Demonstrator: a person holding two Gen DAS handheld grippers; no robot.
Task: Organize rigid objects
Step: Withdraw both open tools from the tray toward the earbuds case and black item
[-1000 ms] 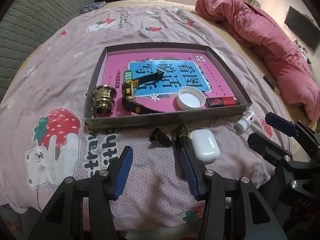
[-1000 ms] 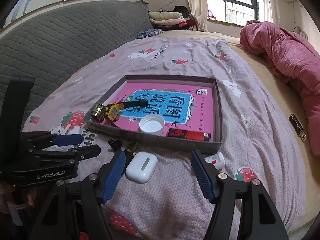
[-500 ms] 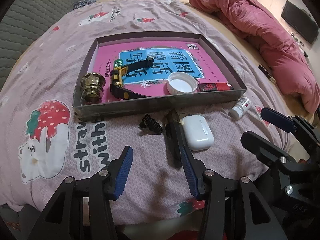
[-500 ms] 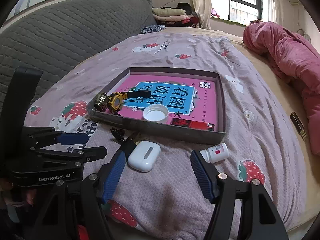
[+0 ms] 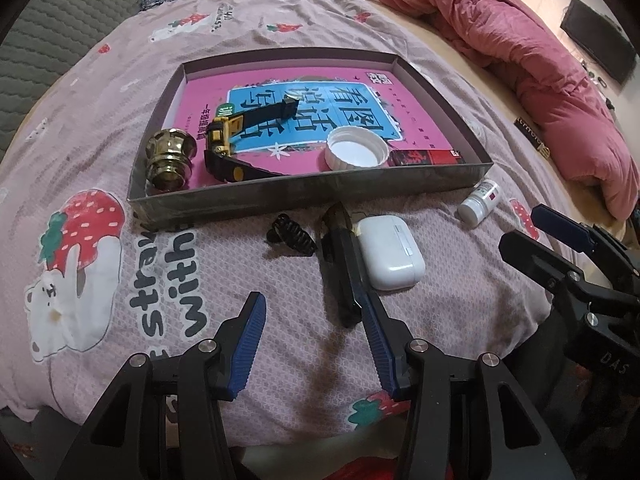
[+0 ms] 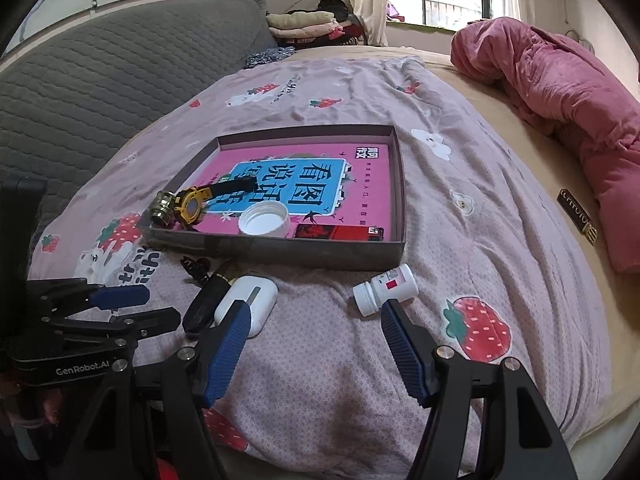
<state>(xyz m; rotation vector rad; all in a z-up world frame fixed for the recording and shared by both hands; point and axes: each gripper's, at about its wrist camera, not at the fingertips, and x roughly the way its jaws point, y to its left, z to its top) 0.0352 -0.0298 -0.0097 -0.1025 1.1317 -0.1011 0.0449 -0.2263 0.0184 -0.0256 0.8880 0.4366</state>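
Just outside the tray's near wall, a white earbud case is found lying lengthwise toward the left gripper, the nearer one. Both the left gripper and the right gripper are held apart, nothing grasped.

We see our left gripper as a black frame of flat angular struts with triangular cut-outs; its two fingers carry ribbed blue pads and round silver screws at the pivots; in the right wrist view its side bears white lettering reading GenRobot.AI. Our right gripper is built alike, black with ribbed blue pads and silver screws; from the left wrist view its body shows pale letters, DAS.
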